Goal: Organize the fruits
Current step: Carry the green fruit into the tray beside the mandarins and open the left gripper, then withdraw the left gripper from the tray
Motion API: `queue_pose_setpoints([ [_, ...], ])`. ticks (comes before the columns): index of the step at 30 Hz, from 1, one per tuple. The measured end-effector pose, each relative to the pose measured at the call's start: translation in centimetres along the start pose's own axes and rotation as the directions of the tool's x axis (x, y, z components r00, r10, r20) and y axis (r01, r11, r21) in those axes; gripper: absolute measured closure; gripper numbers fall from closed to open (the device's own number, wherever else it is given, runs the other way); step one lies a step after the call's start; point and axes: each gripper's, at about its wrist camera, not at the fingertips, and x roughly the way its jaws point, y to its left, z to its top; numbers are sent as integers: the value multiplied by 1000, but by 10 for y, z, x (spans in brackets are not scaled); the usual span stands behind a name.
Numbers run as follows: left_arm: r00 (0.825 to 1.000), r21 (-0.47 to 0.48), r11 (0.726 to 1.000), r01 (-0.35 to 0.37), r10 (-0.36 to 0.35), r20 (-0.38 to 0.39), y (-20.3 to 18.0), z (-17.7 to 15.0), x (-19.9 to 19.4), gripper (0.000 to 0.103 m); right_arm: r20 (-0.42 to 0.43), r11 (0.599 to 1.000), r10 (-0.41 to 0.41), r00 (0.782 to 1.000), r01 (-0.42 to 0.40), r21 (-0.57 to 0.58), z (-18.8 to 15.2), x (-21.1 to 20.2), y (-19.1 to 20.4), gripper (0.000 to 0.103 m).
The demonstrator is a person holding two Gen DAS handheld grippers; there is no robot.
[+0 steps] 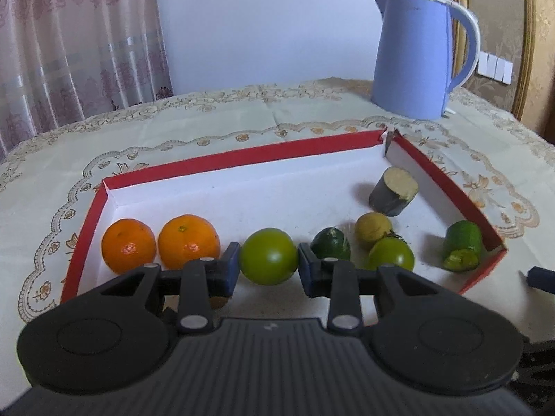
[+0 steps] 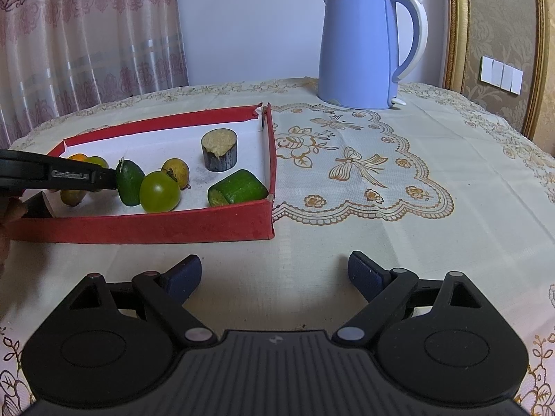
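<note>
Green tomato [image 1: 269, 256] sits pinched between the left gripper [image 1: 267, 266] pads inside the red box [image 1: 242, 157], just right of two oranges [image 1: 189, 241]. Right gripper [image 2: 274, 275] hovers spread over the tablecloth [image 2: 381, 208], outside the box's near wall.

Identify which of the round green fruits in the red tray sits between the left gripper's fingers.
The larger light-green fruit, right of the two oranges, sits between the left gripper fingers; the other light-green fruit lies free further right.
</note>
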Motion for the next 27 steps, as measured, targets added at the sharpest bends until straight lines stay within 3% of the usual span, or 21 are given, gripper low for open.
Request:
queue_pose_setpoints([
  [8, 1000, -16, 1000, -10, 10, -17, 2, -1, 8, 71, 0, 1000, -1, 1000, 1, -2, 0, 0, 0, 11],
  [12, 1000, -19, 1000, -15, 15, 6, 1, -2, 1, 53, -2, 1000, -3, 1000, 3, -5, 0, 1, 0, 11],
  [19, 1000, -46, 999, -10, 11, 22, 6, -10, -16, 36, -2, 1000, -4, 1000, 4, -6, 0, 1, 1, 11],
  [21, 998, -44, 998, -41, 43, 46, 6, -13, -25, 29, -2, 1000, -4, 1000, 4, -6, 0, 1, 1, 11],
  [27, 994, -82, 995, -55, 63, 87, 15, -20, -47, 26, -3, 1000, -5, 1000, 5, -8, 0, 1, 1, 11],
])
